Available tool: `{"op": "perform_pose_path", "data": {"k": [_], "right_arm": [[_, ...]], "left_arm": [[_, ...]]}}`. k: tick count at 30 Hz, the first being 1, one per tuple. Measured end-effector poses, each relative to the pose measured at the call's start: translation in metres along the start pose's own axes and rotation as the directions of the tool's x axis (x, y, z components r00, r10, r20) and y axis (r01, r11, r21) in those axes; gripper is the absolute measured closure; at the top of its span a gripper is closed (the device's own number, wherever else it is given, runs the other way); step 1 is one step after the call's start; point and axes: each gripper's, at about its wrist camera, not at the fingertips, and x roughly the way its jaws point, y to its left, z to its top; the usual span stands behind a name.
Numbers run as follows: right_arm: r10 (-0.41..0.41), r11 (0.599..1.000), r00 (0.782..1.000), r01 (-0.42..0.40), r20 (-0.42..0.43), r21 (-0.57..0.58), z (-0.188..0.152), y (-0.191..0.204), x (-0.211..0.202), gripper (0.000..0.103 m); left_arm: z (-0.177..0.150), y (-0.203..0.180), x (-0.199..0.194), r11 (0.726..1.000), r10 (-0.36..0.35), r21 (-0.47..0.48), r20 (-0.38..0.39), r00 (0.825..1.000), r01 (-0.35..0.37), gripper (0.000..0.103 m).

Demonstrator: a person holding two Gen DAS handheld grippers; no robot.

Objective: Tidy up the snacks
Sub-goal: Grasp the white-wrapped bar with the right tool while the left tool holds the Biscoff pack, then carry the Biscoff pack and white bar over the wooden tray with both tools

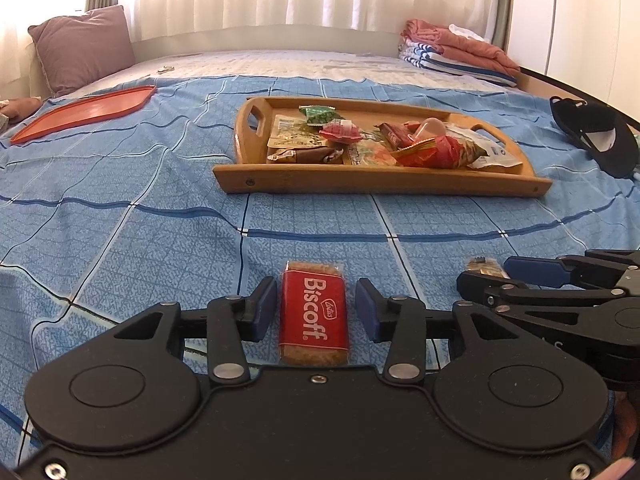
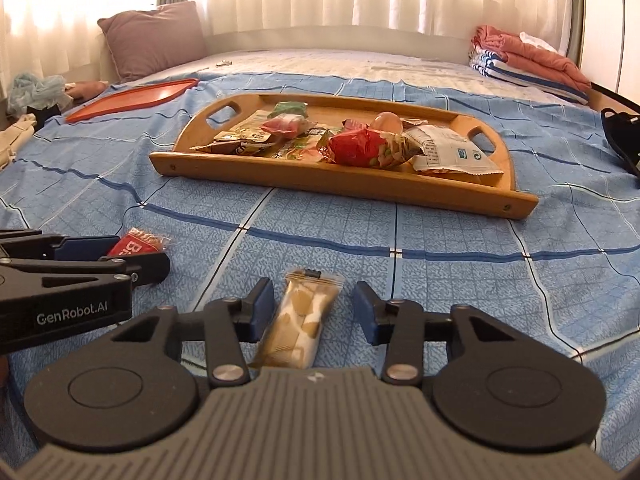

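Observation:
A red Biscoff biscuit pack (image 1: 313, 312) lies on the blue bedspread between the fingers of my left gripper (image 1: 316, 304), which is open with a gap on each side. A tan snack bar (image 2: 298, 320) lies between the fingers of my right gripper (image 2: 313, 306), also open and not touching it. A wooden tray (image 1: 380, 182) further up the bed holds several wrapped snacks; it also shows in the right wrist view (image 2: 340, 186). Each gripper shows in the other's view: the right gripper (image 1: 486, 276), the left gripper (image 2: 132, 256), with the Biscoff pack (image 2: 138, 242) between its fingers.
An orange tray (image 1: 86, 112) lies at the far left of the bed. A purple pillow (image 1: 82, 48) and folded blankets (image 1: 460, 52) sit at the head. A black cap (image 1: 592, 136) lies at the right edge.

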Motion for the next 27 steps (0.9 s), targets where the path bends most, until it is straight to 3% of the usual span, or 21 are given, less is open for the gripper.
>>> {"op": "perform_pose_path", "data": {"k": [1,4,13,27], "right_arm": [[0.002,1.000,1.000,-0.002,0.000,0.000,0.000,0.001,-0.001,0.061],[0.001,1.000,1.000,-0.001,0.007,0.004,0.001,0.002,-0.005,0.074],[0.024,0.999,0.999,-0.025,0.030,0.030,0.006,-0.004,-0.019,0.075],[0.023,0.999,0.995,-0.028,0.095,0.043,0.043,-0.024,-0.037,0.078]], "left_arm": [[0.000,0.000,-0.001,1.000,0.001,0.001,0.003,1.000,-0.001,0.072],[0.001,0.000,-0.005,1.000,-0.011,-0.006,0.006,1.000,0.011,0.072],[0.014,-0.007,-0.019,1.000,-0.013,0.022,0.034,0.999,0.012,0.072],[0.055,-0.016,-0.027,0.998,-0.028,0.050,0.074,0.997,0.024,0.072]]}}
